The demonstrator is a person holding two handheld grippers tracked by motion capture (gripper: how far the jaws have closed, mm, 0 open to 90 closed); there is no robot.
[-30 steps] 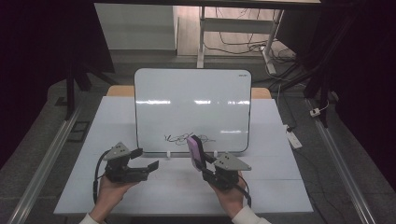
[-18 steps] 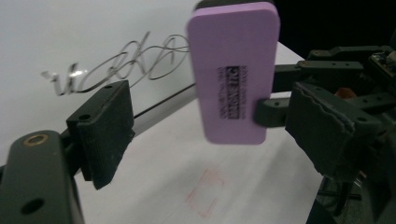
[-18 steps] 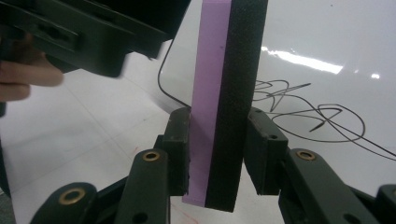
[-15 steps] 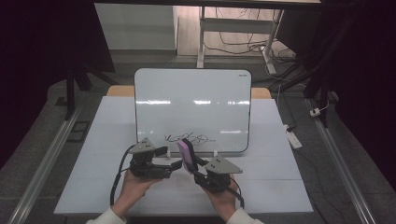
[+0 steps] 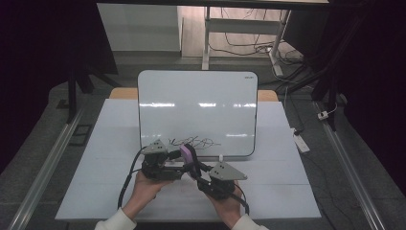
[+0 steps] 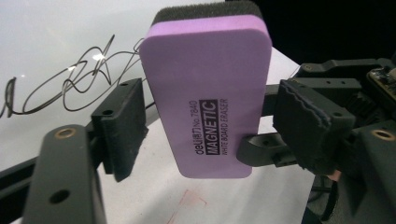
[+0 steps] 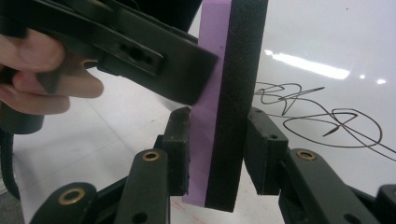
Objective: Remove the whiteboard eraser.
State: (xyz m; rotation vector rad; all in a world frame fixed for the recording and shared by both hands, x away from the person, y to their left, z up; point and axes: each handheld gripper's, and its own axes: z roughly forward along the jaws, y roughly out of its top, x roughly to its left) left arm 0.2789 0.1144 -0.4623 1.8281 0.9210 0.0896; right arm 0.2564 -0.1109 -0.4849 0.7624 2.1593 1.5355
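Right gripper (image 7: 217,154): jaws clamped on a purple foam whiteboard eraser with black felt face (image 7: 224,107), upright, at the whiteboard's (image 5: 196,103) six o'clock edge. Left gripper (image 6: 210,126): jaws just closing, straddling the eraser, pads not yet touching.

Purple magnetic eraser (image 6: 208,93), dark felt side, upright, just before whiteboard scribble (image 5: 194,142)

Eraser (image 5: 188,157) stands upright before the whiteboard (image 5: 197,108), on the table (image 5: 287,191).
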